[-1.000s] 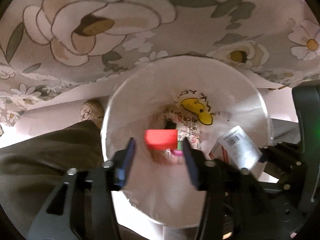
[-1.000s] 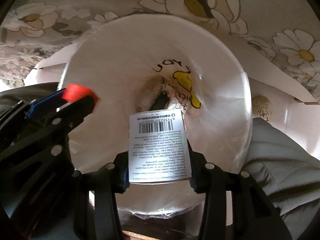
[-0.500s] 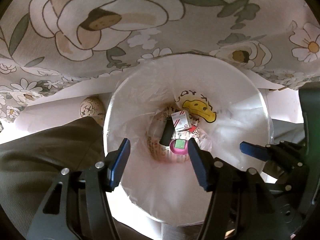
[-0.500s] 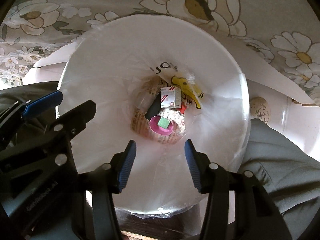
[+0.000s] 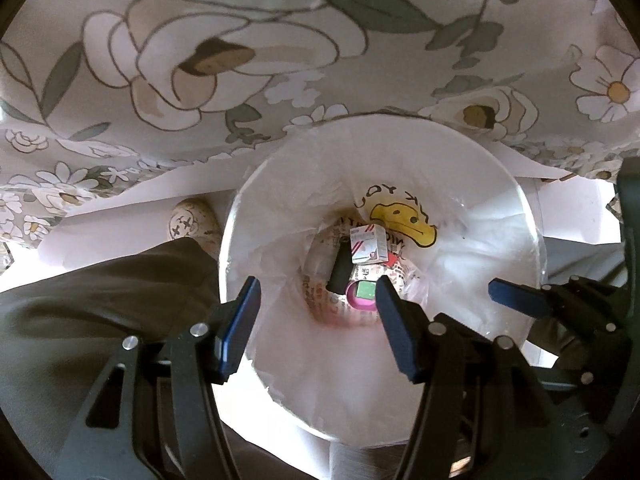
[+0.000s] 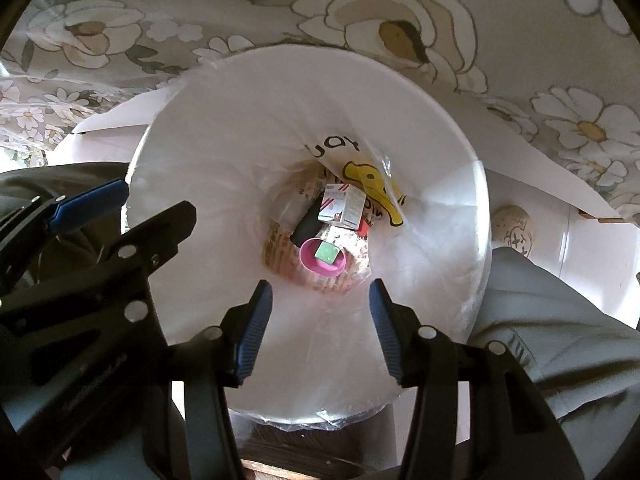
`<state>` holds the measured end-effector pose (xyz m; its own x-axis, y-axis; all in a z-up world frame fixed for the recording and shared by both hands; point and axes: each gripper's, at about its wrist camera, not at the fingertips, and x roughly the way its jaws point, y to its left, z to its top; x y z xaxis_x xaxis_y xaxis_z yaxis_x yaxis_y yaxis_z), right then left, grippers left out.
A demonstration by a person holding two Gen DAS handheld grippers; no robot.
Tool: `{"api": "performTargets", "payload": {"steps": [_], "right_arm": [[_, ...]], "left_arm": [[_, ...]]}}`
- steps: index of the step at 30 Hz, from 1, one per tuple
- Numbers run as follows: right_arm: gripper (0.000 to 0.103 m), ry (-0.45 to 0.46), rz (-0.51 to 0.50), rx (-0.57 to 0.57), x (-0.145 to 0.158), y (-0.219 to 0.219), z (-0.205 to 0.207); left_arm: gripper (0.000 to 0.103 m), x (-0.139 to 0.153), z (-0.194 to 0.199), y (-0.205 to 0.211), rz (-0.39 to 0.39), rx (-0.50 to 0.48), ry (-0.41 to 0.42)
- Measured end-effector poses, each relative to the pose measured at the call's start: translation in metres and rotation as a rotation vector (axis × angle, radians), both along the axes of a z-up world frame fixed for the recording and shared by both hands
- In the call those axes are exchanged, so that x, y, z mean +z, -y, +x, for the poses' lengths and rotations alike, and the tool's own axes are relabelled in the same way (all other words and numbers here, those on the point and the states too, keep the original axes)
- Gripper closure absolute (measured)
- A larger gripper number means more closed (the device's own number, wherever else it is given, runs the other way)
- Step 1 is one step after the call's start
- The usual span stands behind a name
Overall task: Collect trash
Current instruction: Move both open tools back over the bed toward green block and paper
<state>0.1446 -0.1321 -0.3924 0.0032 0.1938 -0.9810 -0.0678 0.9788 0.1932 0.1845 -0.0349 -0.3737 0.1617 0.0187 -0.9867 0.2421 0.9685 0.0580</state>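
My left gripper point(image 5: 318, 328) hangs over the white bin point(image 5: 500, 208) with its jaws released and nothing between them. The trash lies at the bin's bottom: a small box point(image 6: 342, 206), a dark piece and a pink cup point(image 6: 320, 266). My right gripper point(image 6: 320, 326) is also spread and empty above it.

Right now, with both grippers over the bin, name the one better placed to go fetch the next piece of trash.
Either, barely: left gripper and right gripper both hang open and empty above the white bin, and no loose trash shows outside it.
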Motion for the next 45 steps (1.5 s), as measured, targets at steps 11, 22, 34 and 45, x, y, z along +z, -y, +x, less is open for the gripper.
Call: {"api": "performTargets", "payload": {"steps": [11,22,34,45], "right_arm": [[0.05,0.144,0.035,-0.024,0.059,0.016,-0.007],[0.05,0.377,0.112,-0.018,0.166,0.062,-0.017],[0.037,0.669,0.115,-0.071,0.285,0.114,-0.03],[0.016,0.884,0.056,-0.056,0.363,0.141,0.009]], "left_arm": [[0.043,0.074,-0.006,0.0,-0.017,-0.037,0.197],[0.039,0.183,-0.001,-0.008,-0.167,-0.036,0.363],[0.028,0.276,0.02,-0.02,-0.193,0.001,0.543],[0.023,0.315,0.096,-0.016,-0.218,0.081,0.608]]}}
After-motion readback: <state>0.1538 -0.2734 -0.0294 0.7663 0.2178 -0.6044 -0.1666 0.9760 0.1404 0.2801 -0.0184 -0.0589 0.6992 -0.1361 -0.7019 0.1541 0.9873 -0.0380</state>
